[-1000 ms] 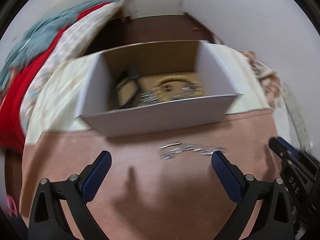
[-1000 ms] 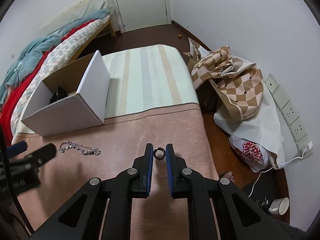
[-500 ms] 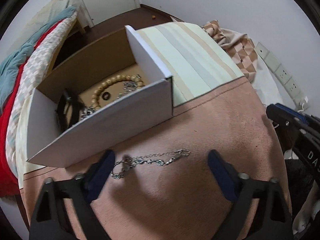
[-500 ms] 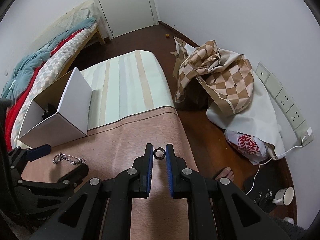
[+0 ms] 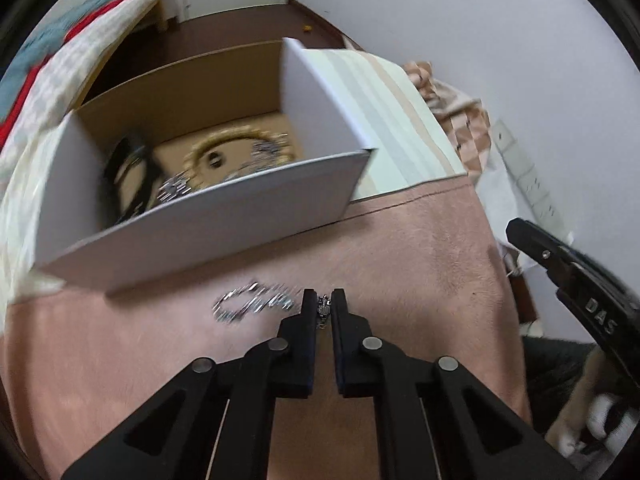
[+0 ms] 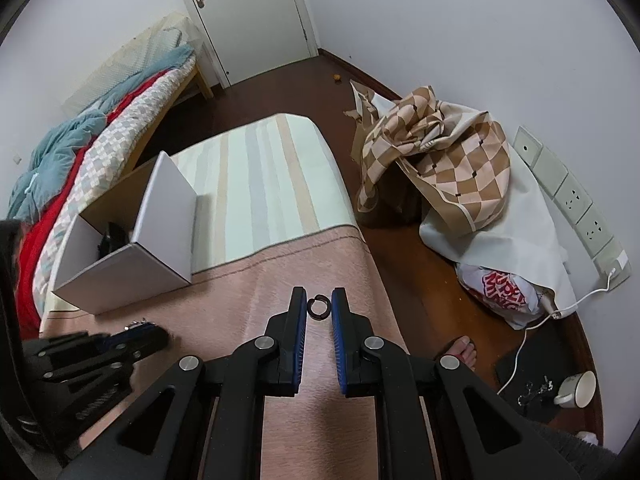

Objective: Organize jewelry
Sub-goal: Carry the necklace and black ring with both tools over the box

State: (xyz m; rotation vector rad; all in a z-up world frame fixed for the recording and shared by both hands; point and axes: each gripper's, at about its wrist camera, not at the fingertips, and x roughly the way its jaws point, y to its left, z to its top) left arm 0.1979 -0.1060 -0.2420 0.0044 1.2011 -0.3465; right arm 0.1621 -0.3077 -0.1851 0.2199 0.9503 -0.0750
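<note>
A silver chain (image 5: 256, 304) lies on the pink blanket (image 5: 400, 264) in front of a white cardboard box (image 5: 208, 220). My left gripper (image 5: 323, 305) is shut on the chain's right end, the rest trailing left on the blanket. The box holds a beaded bracelet (image 5: 240, 144), a black item (image 5: 128, 172) and other silver pieces. My right gripper (image 6: 319, 307) is shut on a small dark ring (image 6: 319, 307), held above the blanket. In the right wrist view, the left gripper (image 6: 132, 338) and a bit of the chain (image 6: 138, 324) show at lower left, the box (image 6: 124, 272) beyond.
A striped cushion (image 6: 264, 184) lies behind the blanket. A bed with red and teal bedding (image 6: 72, 160) is at left. A checked cloth pile (image 6: 440, 160), a plastic bag (image 6: 500, 288), a cable, a cup (image 6: 576, 388) and a foot (image 6: 464, 352) are on the wooden floor at right.
My left gripper went from wide open to shut on the chain's right end. My right gripper kept hold of the ring and drifted slightly.
</note>
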